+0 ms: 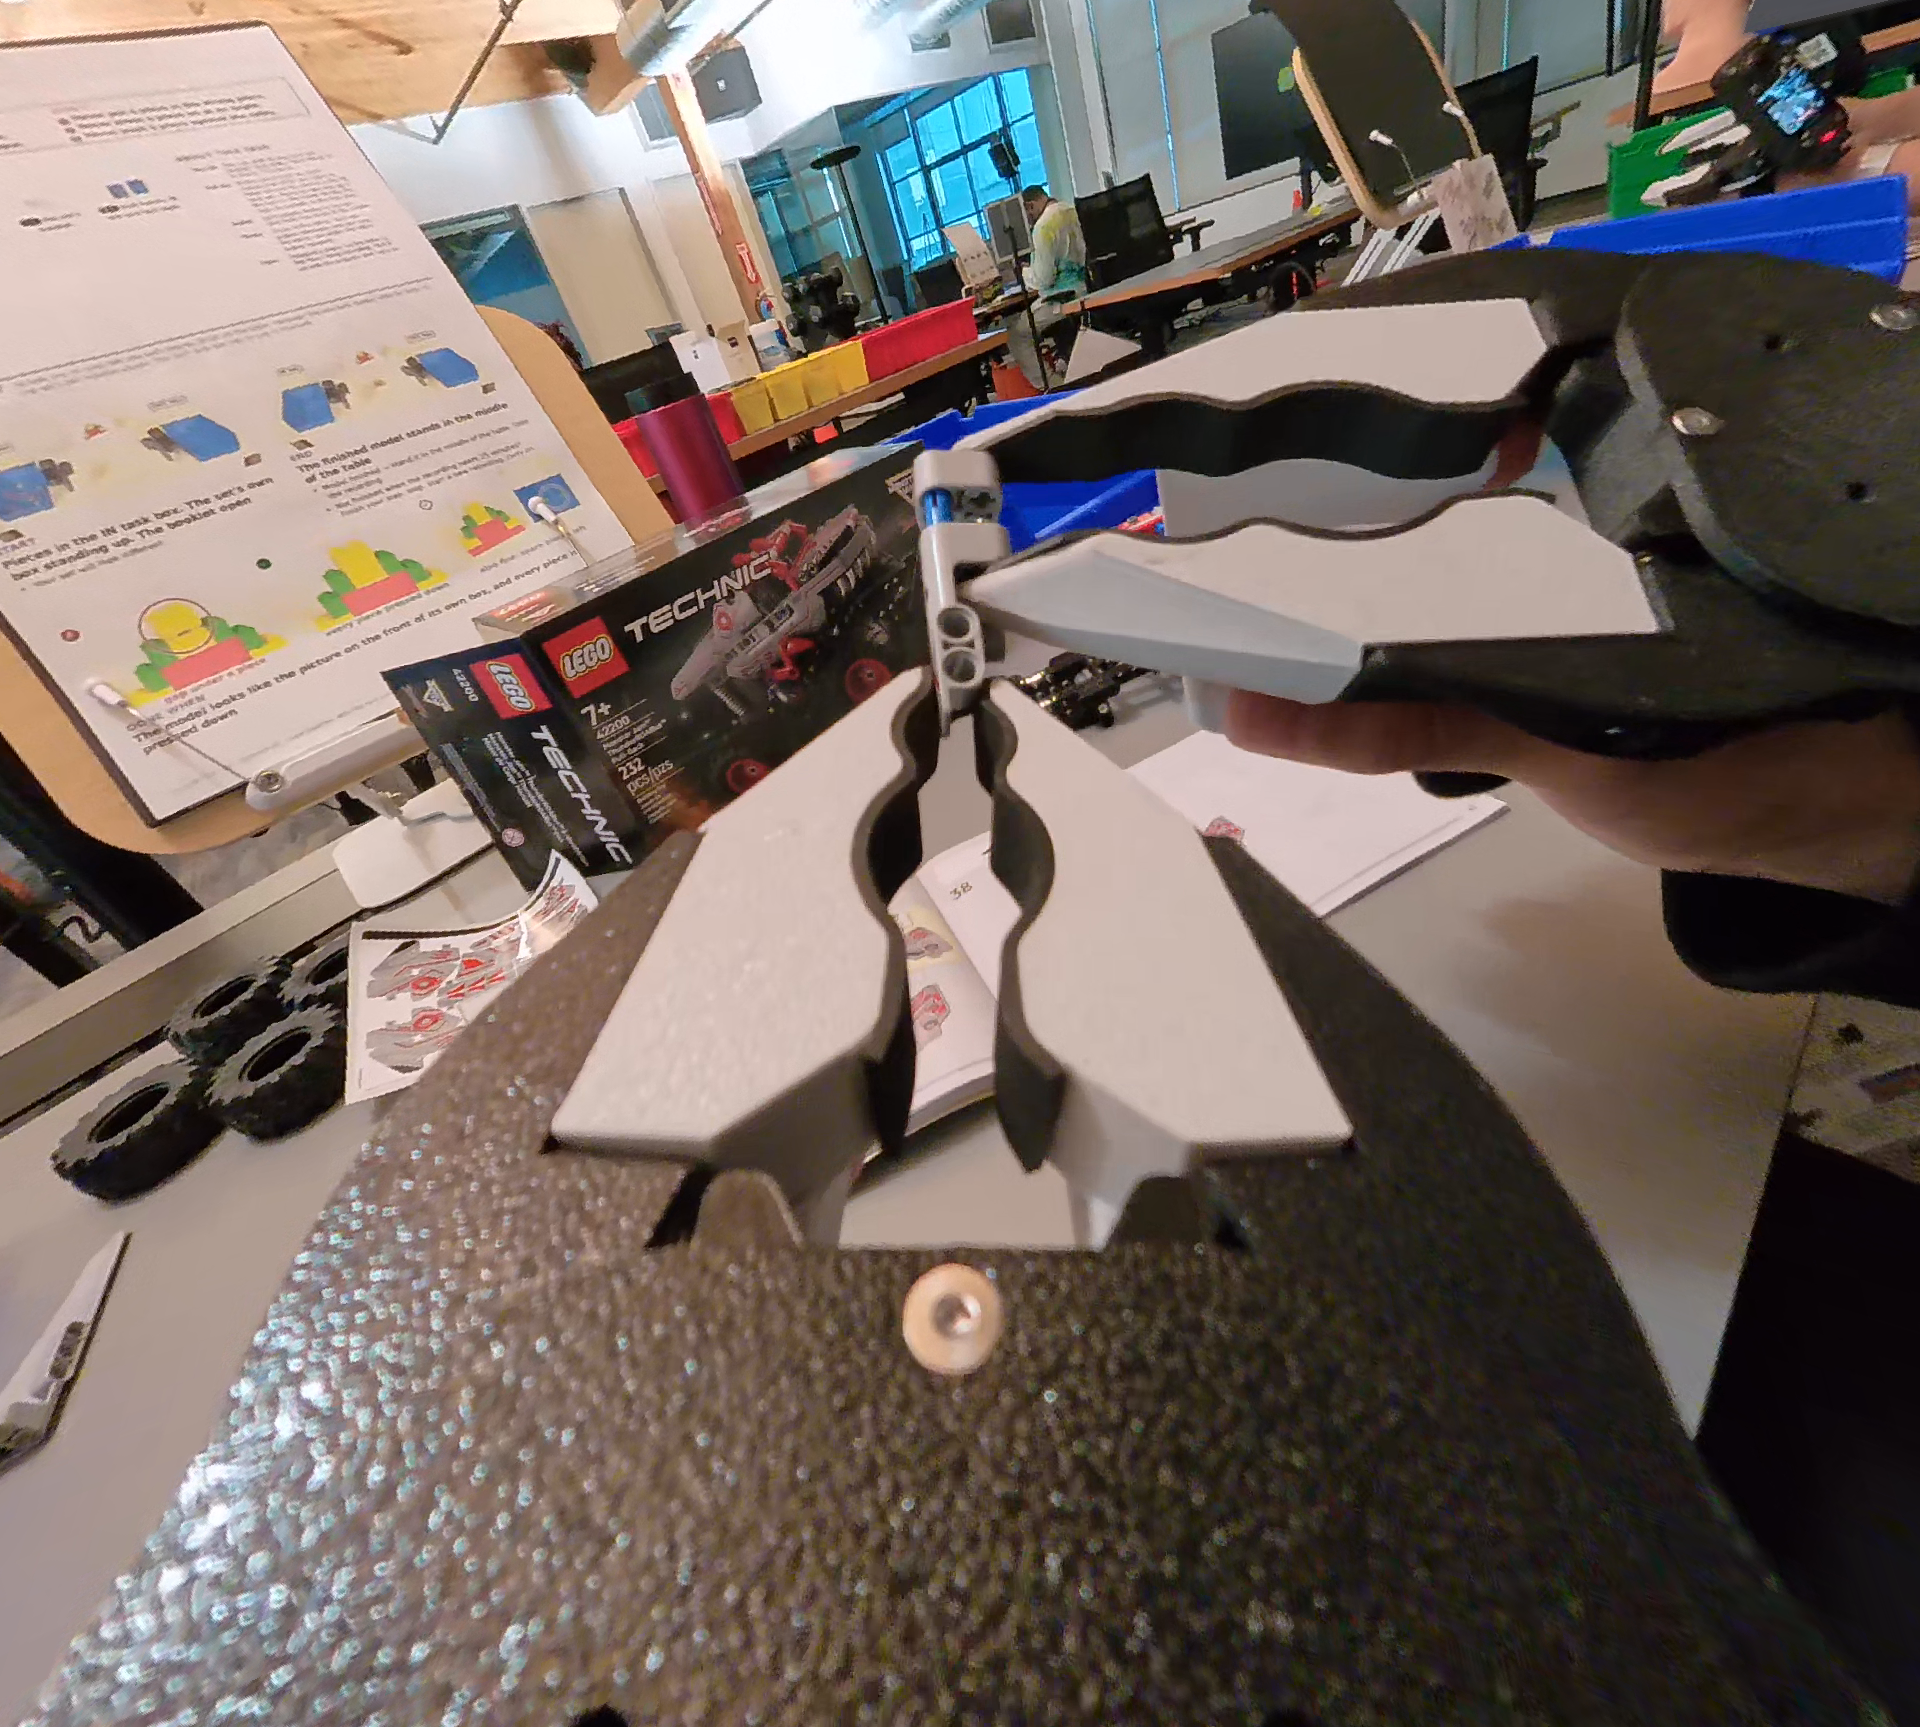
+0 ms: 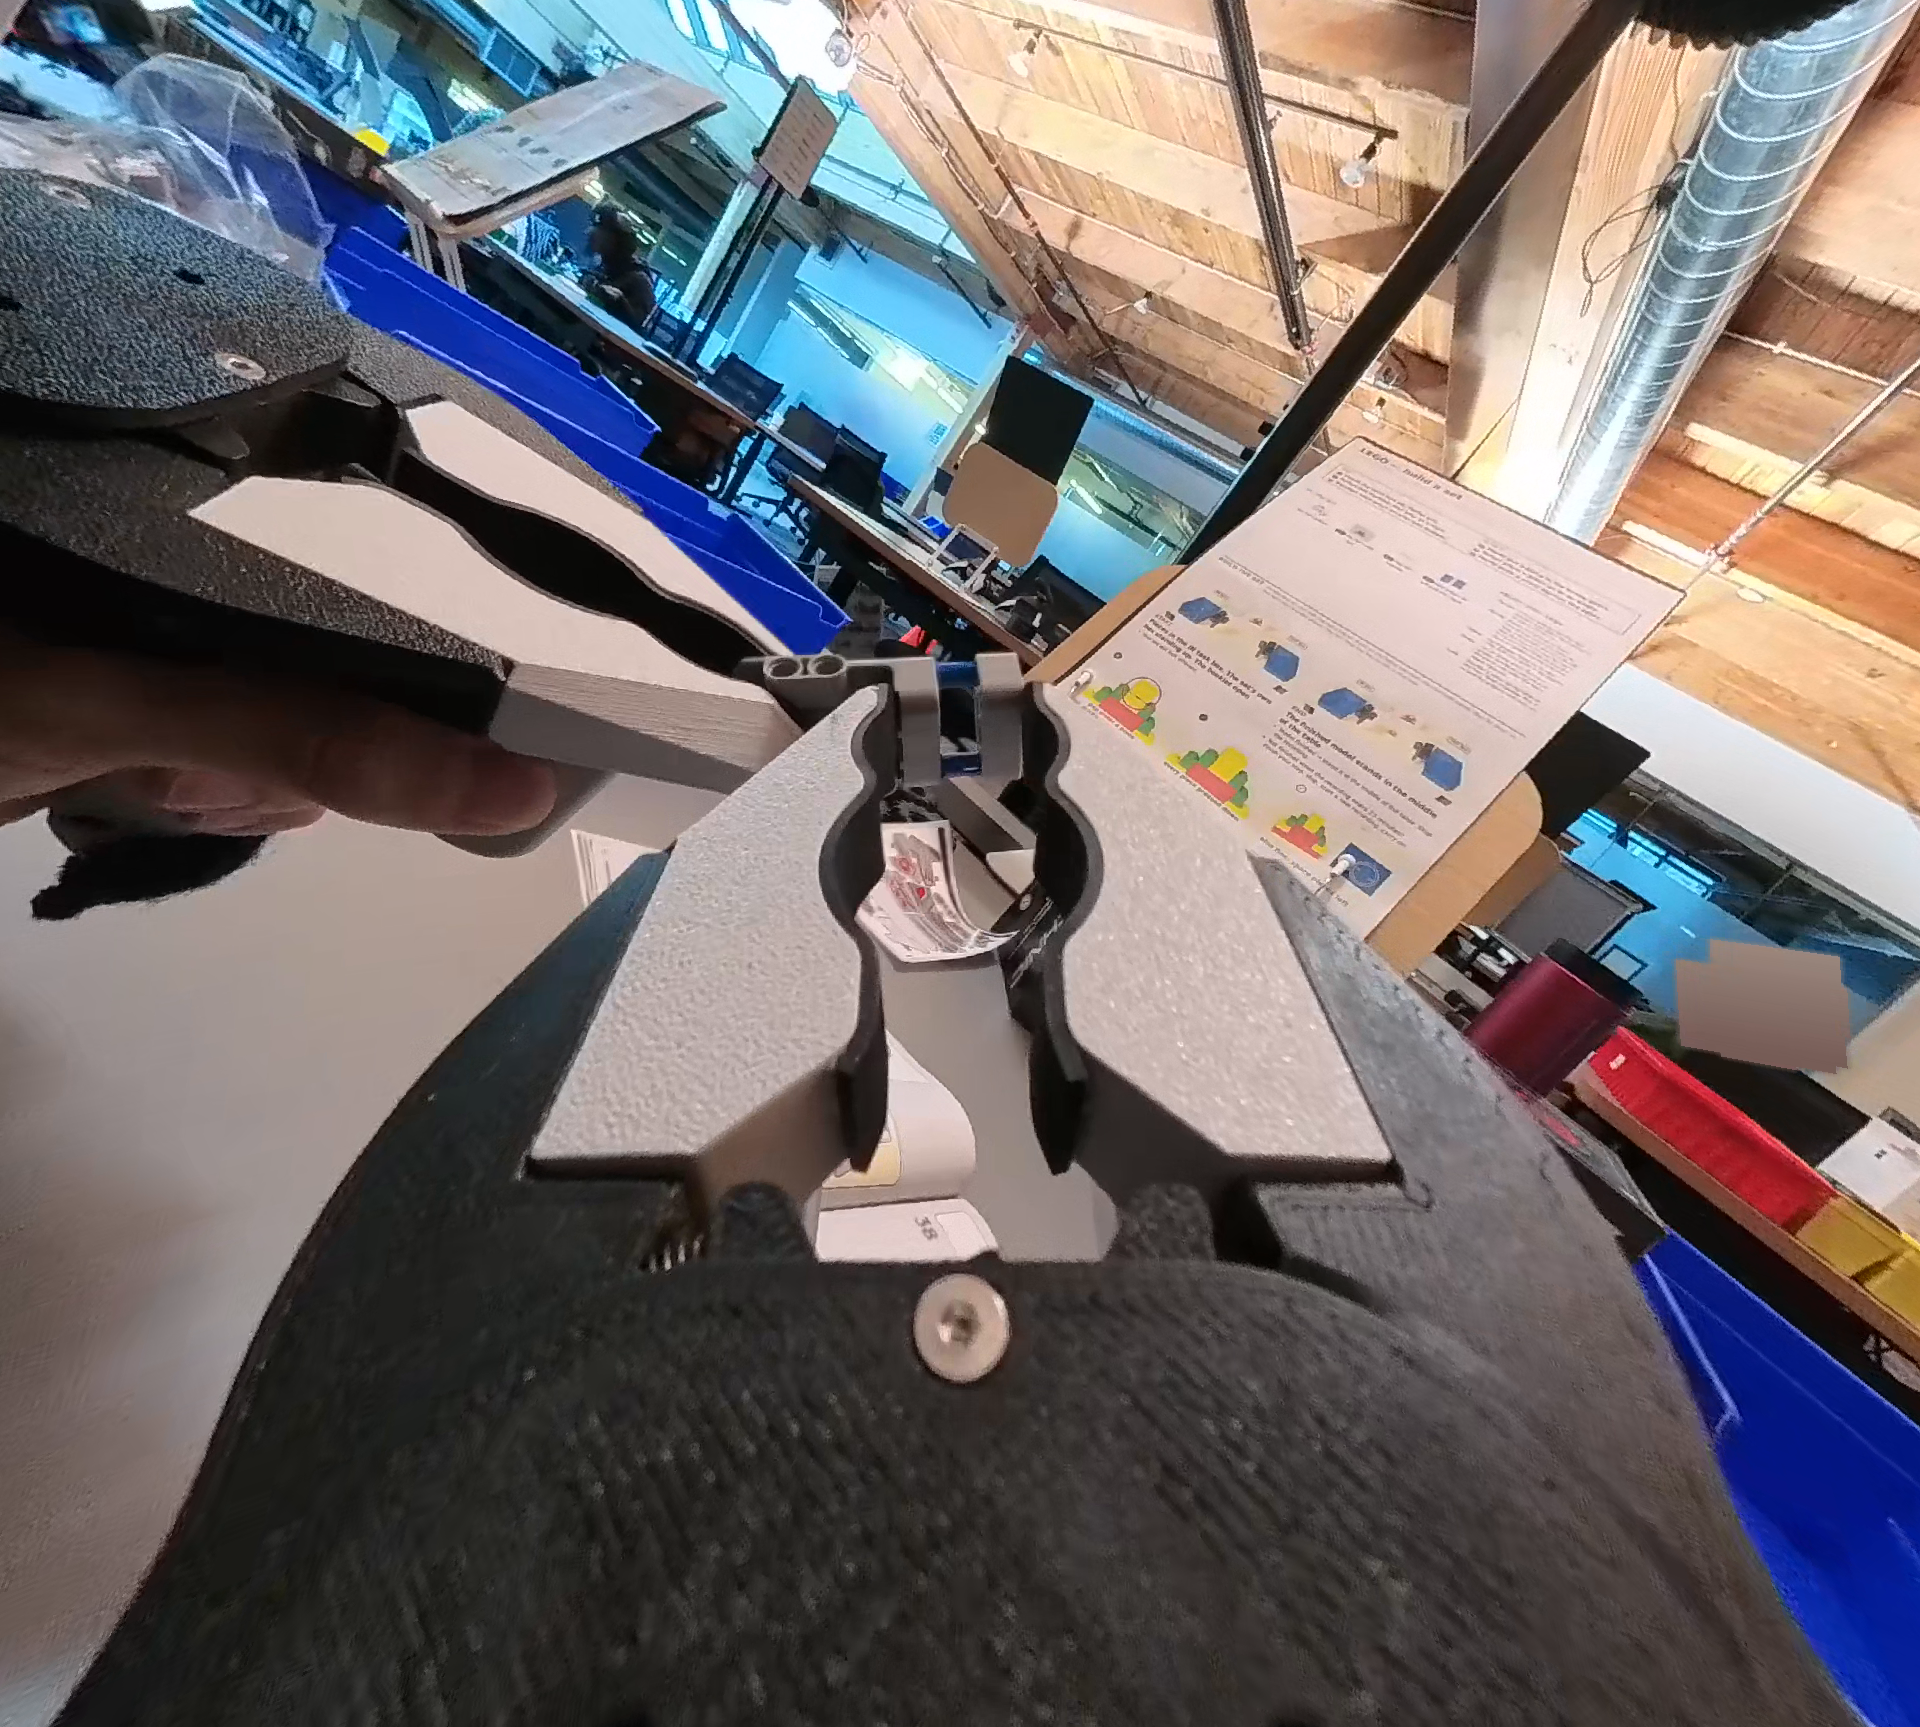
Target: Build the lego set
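Observation:
A small grey Technic assembly (image 1: pixel 954 597) with a blue pin (image 1: pixel 938 511) hangs in the air between both grippers, above the table. My left gripper (image 1: pixel 956 709) is shut on the lower end of its grey beam. My right gripper (image 1: pixel 982 519) comes in from the right and is shut on the upper grey part around the blue pin. In the right wrist view, my right gripper (image 2: pixel 961 711) clamps two grey lugs with the blue pin (image 2: pixel 956 747) between them. My left gripper (image 2: pixel 774 675) holds the beam end (image 2: pixel 805 667) from the left.
The set's box (image 1: pixel 727 638) stands behind, with an open booklet (image 1: pixel 1299 825) on the grey table (image 1: pixel 1538 1002). Black tyres (image 1: pixel 208 1075) and a sticker sheet (image 1: pixel 457 971) lie at the left. A black partly built chassis (image 1: pixel 1081 685), blue bins (image 1: pixel 1091 493) and an instruction board (image 1: pixel 239 389) are near. Only a small space, under 4 cm, lies between the two pairs of fingers.

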`<act>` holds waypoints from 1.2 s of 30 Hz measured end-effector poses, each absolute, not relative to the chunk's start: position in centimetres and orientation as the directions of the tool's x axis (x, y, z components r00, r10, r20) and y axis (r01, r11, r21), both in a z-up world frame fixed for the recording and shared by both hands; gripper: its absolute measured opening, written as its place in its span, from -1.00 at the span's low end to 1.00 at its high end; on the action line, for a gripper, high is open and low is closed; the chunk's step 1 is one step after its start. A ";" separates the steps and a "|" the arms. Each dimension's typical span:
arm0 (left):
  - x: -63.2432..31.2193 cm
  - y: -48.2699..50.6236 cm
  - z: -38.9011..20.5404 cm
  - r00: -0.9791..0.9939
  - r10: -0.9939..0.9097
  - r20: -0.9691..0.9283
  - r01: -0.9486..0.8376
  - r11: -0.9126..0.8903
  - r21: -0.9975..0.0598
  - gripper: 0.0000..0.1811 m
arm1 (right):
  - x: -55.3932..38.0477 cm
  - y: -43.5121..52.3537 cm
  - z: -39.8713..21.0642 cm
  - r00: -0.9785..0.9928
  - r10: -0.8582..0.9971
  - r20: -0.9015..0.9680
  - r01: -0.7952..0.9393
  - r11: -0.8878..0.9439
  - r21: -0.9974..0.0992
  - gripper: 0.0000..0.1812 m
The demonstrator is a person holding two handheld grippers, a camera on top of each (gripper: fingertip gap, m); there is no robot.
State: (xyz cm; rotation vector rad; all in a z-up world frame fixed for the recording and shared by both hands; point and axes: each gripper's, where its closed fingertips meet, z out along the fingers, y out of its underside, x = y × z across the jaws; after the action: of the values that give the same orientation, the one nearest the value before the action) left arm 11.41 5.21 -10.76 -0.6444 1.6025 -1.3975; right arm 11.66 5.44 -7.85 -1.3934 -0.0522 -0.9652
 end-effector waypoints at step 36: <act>11.8 5.0 -12.1 -0.500 -0.800 -0.331 0.143 0.301 -0.943 -0.96 | 12.7 5.8 -9.3 0.710 -0.427 0.560 0.534 -0.192 -0.824 -0.76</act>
State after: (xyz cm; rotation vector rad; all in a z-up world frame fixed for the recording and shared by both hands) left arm 11.83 5.01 -12.10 -0.6028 1.6852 -1.3415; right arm 12.73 5.84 -9.34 -1.5381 -0.0910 -0.8654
